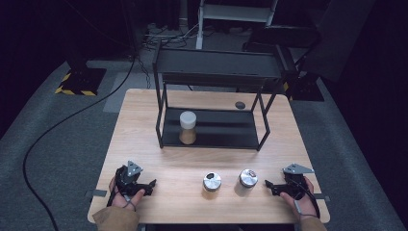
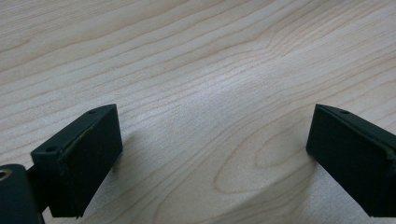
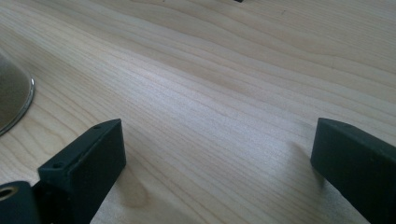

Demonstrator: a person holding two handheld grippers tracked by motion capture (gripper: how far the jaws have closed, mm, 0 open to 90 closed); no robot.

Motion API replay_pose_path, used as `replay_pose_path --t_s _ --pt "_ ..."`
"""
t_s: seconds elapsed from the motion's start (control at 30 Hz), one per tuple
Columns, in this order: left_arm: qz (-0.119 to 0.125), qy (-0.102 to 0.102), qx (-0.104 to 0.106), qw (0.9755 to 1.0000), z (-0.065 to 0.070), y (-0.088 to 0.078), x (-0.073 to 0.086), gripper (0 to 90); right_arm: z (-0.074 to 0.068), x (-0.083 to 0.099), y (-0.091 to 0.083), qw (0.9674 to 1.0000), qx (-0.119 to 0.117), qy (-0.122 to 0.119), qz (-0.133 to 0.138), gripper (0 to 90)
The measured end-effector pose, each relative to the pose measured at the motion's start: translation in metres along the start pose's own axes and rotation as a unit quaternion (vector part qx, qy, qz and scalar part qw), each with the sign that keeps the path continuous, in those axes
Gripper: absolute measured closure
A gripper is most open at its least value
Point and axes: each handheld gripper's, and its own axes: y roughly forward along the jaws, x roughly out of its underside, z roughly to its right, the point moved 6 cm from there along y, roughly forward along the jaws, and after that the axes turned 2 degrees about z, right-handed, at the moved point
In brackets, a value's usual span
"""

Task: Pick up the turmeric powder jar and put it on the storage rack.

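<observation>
Left gripper (image 1: 149, 185): rests low over the near left part of the wooden table (image 1: 144, 120), jaws spread wide with bare wood between them, grasping nothing.
Right gripper (image 1: 269, 185): sits at the near right edge, jaws released and wide apart, nothing between them.
Steel-lidded jars: one jar (image 1: 211, 184) and a second jar (image 1: 248, 180) stand upright between the two grippers, near each other but apart; the second is just beside the right gripper.
White-lidded jar (image 1: 187, 127): upright on the lower shelf of the black rack (image 1: 211, 65), toward its left end.
</observation>
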Motion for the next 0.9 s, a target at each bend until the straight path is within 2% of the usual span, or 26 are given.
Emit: replay_pose_path --t_s 0.2,0.4,0.53,0.9 --pt "-0.001 0.000 -0.001 1.0000 0.000 0.000 0.000 2.7 0.001 0.000 -0.002 1.0000 -0.005 0.000 0.008 6.2" --pt "0.000 0.001 0.000 1.0000 0.000 0.001 -0.001 2.0 -0.003 -0.007 -0.015 0.9991 -0.005 0.008 0.040 6.3" --pt "0.000 0.001 0.000 1.0000 0.000 0.001 -0.001 1.9 -0.007 -0.011 -0.021 0.9987 -0.009 0.011 0.048 6.3" --pt "-0.001 0.001 0.000 1.0000 0.000 0.001 -0.001 1.9 -0.020 -0.035 -0.040 0.9979 -0.012 -0.005 0.063 6.2"
